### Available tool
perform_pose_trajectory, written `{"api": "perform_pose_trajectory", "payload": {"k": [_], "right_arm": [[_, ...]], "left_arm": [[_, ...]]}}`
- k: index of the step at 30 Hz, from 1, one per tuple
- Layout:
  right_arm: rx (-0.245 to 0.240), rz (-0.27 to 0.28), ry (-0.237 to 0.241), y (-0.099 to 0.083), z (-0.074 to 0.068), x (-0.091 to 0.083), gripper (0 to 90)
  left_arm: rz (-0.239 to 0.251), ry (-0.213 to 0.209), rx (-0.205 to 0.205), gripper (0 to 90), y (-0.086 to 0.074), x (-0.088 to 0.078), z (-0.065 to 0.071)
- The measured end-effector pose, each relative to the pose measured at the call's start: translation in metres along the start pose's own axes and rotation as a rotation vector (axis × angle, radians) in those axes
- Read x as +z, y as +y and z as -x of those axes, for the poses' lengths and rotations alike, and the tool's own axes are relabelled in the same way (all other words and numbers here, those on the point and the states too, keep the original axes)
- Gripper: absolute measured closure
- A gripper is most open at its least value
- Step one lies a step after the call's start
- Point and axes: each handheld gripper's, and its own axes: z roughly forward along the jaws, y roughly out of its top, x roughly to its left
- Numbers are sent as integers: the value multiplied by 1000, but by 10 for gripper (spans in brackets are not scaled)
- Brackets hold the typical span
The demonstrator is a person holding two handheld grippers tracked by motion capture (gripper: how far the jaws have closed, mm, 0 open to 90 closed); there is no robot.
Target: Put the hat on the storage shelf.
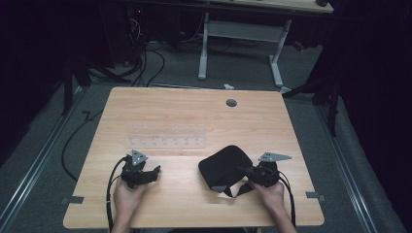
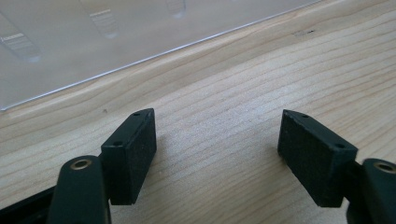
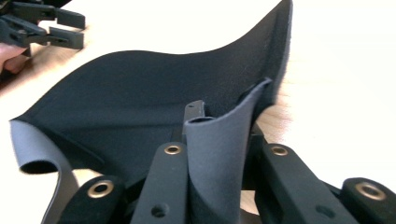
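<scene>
Softly matte, the black fabric pouch [image 1: 224, 165] lies rumpled at the pale wood-grain table's [image 1: 194, 111] five o'clock; the right claw [image 3: 217, 140] is clamped on its curled edge; the left claw [image 2: 217, 154], at seven o'clock, stands apart over bare wood beside a clear plastic sheet [image 2: 93, 42]; twelve o'clock lies open.

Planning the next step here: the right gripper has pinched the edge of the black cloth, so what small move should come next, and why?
Probably lift the black cloth slightly: the right gripper is shut on its edge, while the left gripper stands open over bare table.
</scene>
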Motion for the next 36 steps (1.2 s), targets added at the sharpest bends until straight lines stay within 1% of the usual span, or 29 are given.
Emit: {"api": "perform_pose_trajectory", "payload": {"k": [3, 5, 14, 21, 30, 35, 36], "right_arm": [[-7, 0, 10, 0, -2, -2, 820], [-15, 4, 10, 1, -4, -3, 826], [-24, 13, 16, 1, -10, -9, 837], [-12, 13, 9, 2, -11, -13, 840], [-3, 41, 5, 6, -14, -25, 841], [8, 56, 16, 8, -17, -31, 841], [11, 62, 18, 9, -18, -32, 841]], "left_arm": [[-1, 0, 1, 284, 0, 0, 0], [-1, 0, 1, 283, 0, 0, 0], [0, 1, -1, 283, 0, 0, 0], [-4, -3, 3, 272, 0, 0, 1], [-12, -8, 4, 226, -1, 0, 2], [-20, -19, 8, 199, -2, 0, 3], [-25, -24, 14, 198, -2, 0, 3]]}}
